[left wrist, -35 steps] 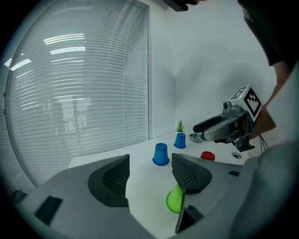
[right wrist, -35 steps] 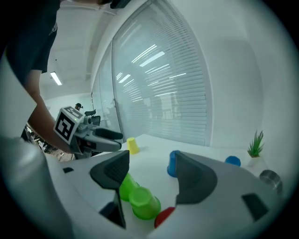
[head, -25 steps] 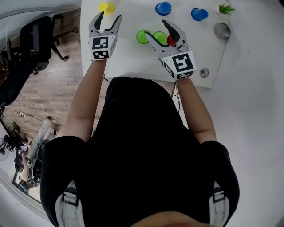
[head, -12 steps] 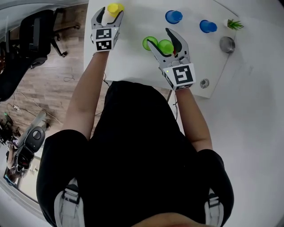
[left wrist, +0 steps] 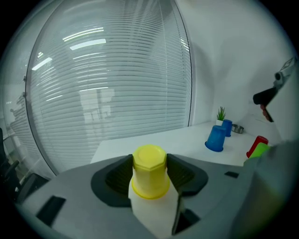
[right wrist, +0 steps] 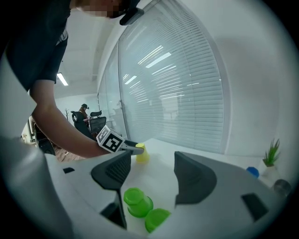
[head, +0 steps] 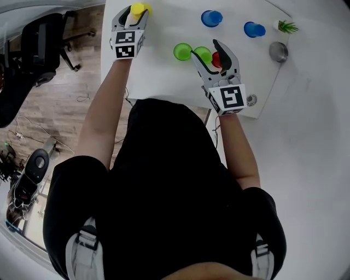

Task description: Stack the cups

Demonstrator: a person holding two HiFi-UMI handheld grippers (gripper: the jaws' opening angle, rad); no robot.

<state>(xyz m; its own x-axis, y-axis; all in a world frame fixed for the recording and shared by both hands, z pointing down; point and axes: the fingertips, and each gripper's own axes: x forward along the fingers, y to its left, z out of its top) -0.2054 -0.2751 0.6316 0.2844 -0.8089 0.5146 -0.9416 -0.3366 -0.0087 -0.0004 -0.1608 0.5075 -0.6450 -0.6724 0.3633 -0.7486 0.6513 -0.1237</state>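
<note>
An upturned yellow cup (left wrist: 149, 177) stands on the white table (head: 164, 76) at its far left corner. My left gripper (left wrist: 149, 163) has just been closing and is shut on it, a pad against each side; from above the yellow cup (head: 138, 8) peeks out between the fingers. Two green cups (head: 182, 51) (head: 203, 53) and a red cup (head: 216, 59) stand mid-table. My right gripper (head: 205, 48) hovers open over them, its jaws narrowed slightly, gripping nothing. In the right gripper view both green cups (right wrist: 136, 201) (right wrist: 156, 219) lie low between its jaws; the red cup is hidden there.
Two blue cups (head: 211, 18) (head: 254, 29) stand at the back right, with a small potted plant (head: 286, 25) and a metal bowl (head: 278, 51) beyond. An office chair (head: 38, 49) stands on the wooden floor at the left. Window blinds (left wrist: 117, 84) run behind the table.
My left gripper has moved forward from short of the yellow cup and closed around it. The right gripper has shifted slightly right, from the green cups toward the red one.
</note>
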